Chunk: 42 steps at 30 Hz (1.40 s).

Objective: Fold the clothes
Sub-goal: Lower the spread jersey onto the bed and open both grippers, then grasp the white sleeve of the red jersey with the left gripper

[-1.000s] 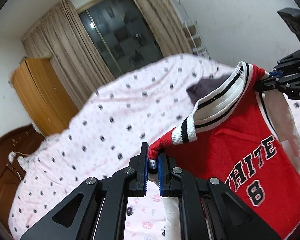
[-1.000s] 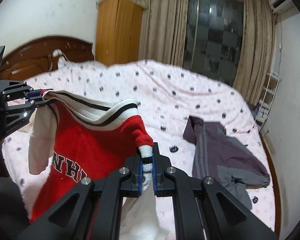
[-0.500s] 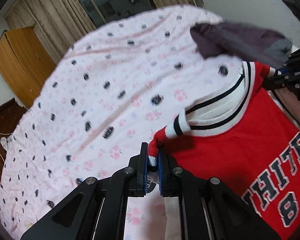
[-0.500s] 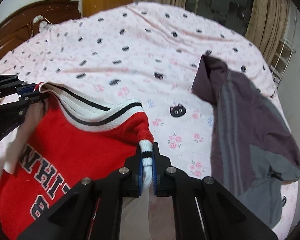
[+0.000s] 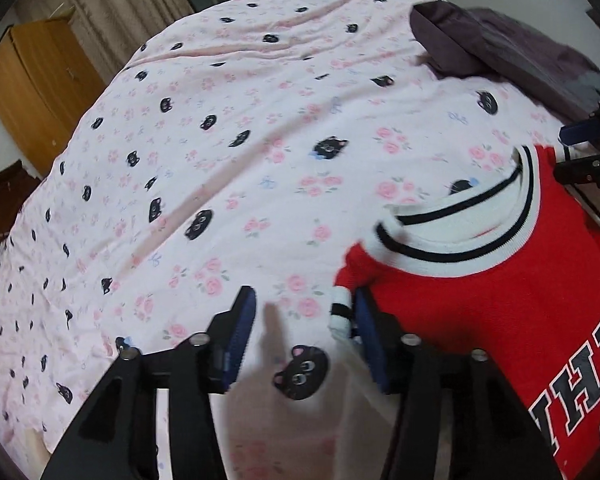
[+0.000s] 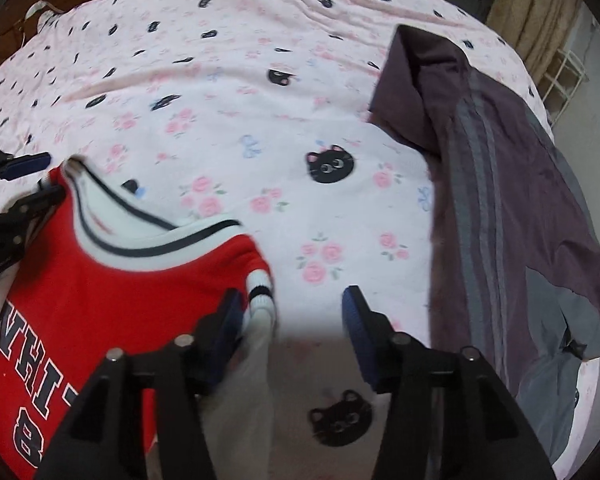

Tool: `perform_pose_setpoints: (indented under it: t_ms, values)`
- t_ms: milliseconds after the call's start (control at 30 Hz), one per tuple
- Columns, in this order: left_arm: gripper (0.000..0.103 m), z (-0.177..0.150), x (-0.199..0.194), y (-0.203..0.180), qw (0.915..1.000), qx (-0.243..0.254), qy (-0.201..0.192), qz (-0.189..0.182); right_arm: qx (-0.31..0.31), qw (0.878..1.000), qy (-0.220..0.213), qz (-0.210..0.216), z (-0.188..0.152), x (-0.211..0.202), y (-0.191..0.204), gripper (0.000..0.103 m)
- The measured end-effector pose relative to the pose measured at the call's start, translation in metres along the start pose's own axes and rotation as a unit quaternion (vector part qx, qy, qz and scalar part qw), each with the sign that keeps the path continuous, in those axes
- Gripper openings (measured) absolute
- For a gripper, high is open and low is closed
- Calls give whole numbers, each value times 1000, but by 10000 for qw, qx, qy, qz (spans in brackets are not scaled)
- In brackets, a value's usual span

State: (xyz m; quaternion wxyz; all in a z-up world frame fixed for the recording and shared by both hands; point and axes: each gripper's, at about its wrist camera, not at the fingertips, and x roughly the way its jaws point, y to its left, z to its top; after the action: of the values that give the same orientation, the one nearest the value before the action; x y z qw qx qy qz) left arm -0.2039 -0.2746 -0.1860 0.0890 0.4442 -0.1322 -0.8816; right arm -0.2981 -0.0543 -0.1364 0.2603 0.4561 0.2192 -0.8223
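A red jersey (image 5: 500, 312) with a white, black-striped collar and white sleeves lies face up on the pink cat-print bedspread (image 5: 228, 168). My left gripper (image 5: 304, 312) sits at its left shoulder, jaws opening. The striped shoulder tip (image 5: 342, 308) rests against the right pad without being pinched. In the right wrist view the jersey (image 6: 100, 304) fills the lower left. My right gripper (image 6: 292, 312) is at the other shoulder, jaws opening, with the striped cuff (image 6: 260, 292) lying loose beside the left pad. Each gripper shows at the edge of the other's view.
A dark purple and grey jacket (image 6: 512, 208) lies spread on the bed to the right of the jersey, also seen as the jacket (image 5: 508, 48) at the far right. A wooden wardrobe (image 5: 36, 92) and curtains (image 5: 112, 4) stand beyond the bed.
Both grippers came down from holding the jersey up in the air to the bedspread. Both then opened and let go of the shoulders. The jersey now lies flat on the bed.
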Motion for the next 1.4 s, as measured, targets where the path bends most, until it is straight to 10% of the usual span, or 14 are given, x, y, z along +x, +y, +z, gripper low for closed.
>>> perform_pose_setpoints:
  t_ms: [333, 500, 600, 800, 867, 1167, 1400]
  values:
    - [49, 4, -20, 29, 9991, -367, -52, -181, -84, 9993, -39, -374, 7, -18, -17, 53]
    - [49, 10, -9, 50, 9906, -935, 269, -958, 281, 9993, -26, -256, 9, -29, -40, 53]
    - [49, 12, 3, 62, 9758, -1476, 496, -1532, 366, 9990, -56, -235, 7, -38, -46, 53]
    - [49, 0, 23, 98, 9049, -3237, 881, -2620, 420, 9986, -130, -277, -2, -52, -52, 53]
    - [49, -3, 15, 107, 9011, -3423, 719, -2564, 445, 9983, -151, -342, -6, -55, -55, 53]
    - [49, -26, -62, 95, 9764, -1935, 126, -952, 393, 9980, -486, -69, -18, -84, -51, 53]
    - [49, -80, -116, 29, 9987, -424, -275, 73, -66, 9929, -722, 940, -25, -113, 13, 53]
